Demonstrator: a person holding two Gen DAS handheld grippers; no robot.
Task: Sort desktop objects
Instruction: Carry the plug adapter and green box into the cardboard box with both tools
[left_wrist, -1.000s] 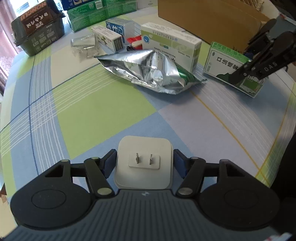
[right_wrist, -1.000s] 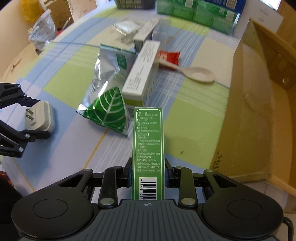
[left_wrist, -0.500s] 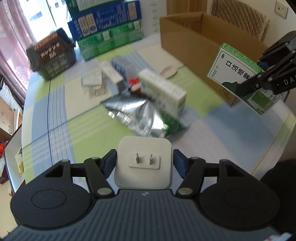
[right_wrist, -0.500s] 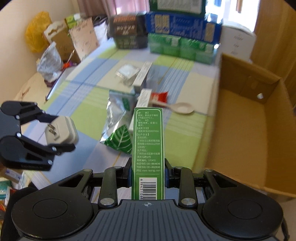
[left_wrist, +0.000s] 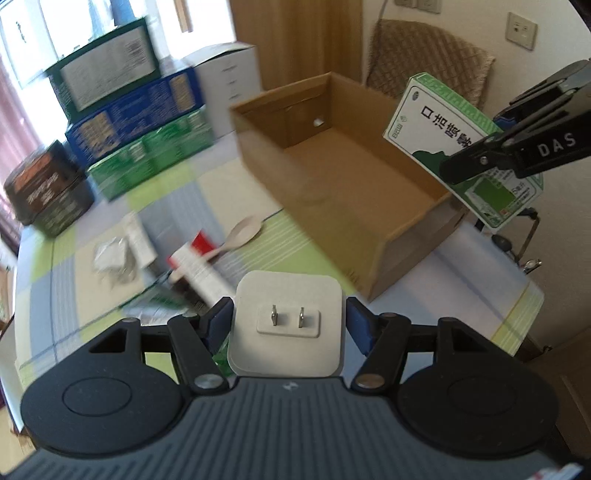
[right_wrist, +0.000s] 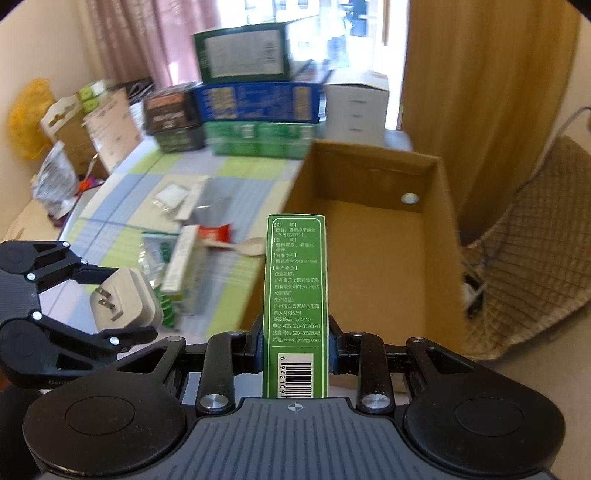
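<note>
Left gripper (left_wrist: 288, 321) clamps a white 2-prong plug adapter (left_wrist: 286, 329) just short of the open cardboard box (left_wrist: 332, 177); right gripper (right_wrist: 295, 347) clamps a green medicine carton (right_wrist: 295, 295) – held above that box's near edge.

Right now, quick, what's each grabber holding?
Left gripper: closed on the white plug adapter.
Right gripper: closed on the green medicine box.

My left tongs (left_wrist: 288, 325) clamp a white plug adapter (left_wrist: 286, 332), prongs outward; right tongs (right_wrist: 295, 347) clamp an upright green box (right_wrist: 295, 295).
</note>
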